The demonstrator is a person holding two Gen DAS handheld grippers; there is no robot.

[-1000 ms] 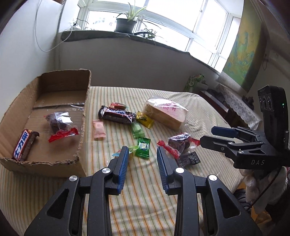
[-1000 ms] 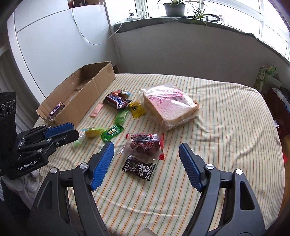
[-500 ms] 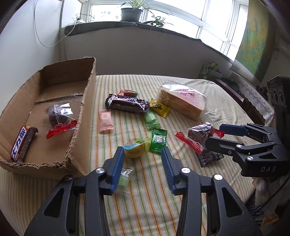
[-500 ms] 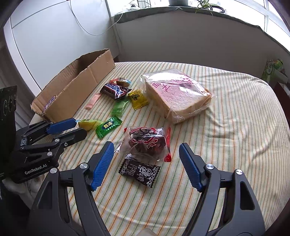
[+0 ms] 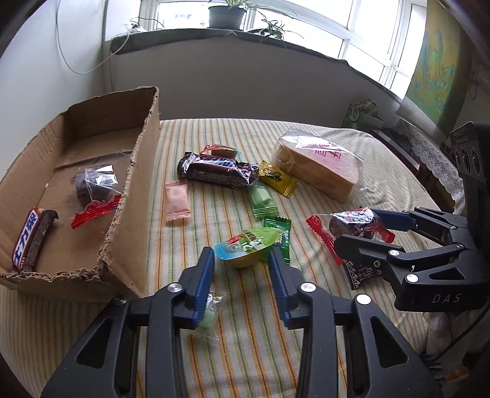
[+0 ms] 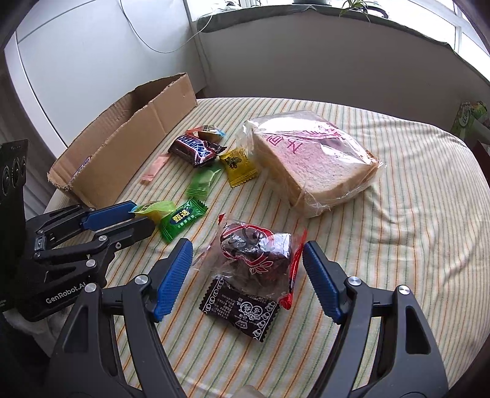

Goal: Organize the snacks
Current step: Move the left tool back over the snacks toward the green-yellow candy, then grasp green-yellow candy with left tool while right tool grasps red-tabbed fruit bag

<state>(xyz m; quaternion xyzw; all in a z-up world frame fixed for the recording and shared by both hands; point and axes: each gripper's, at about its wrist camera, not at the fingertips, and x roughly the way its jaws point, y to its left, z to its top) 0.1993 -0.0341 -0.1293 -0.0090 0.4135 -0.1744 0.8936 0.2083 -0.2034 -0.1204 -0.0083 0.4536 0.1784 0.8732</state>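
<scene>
My left gripper (image 5: 240,264) has just been closing around the jelly cup (image 5: 245,248), pad contact unclear, my right gripper (image 6: 247,280) gapes around the wrapped brown cake (image 6: 254,248), while farther off the cardboard box (image 5: 134,196) holds only two snacks, most remaining out on the striped cloth (image 6: 382,245).

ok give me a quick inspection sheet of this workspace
surface: striped cloth, wrinkled in places
job's things: cardboard box holds a chocolate bar and a wrapped cake; bread bag, dark bar and small candies lie loose on the cloth
clutter: nothing seen
grippers: left gripper has just been closing, pads on the jelly cup; right gripper open, astride a second cake
cables: white cable on the wall
surroundings: potted plant on the windowsill, map
</scene>
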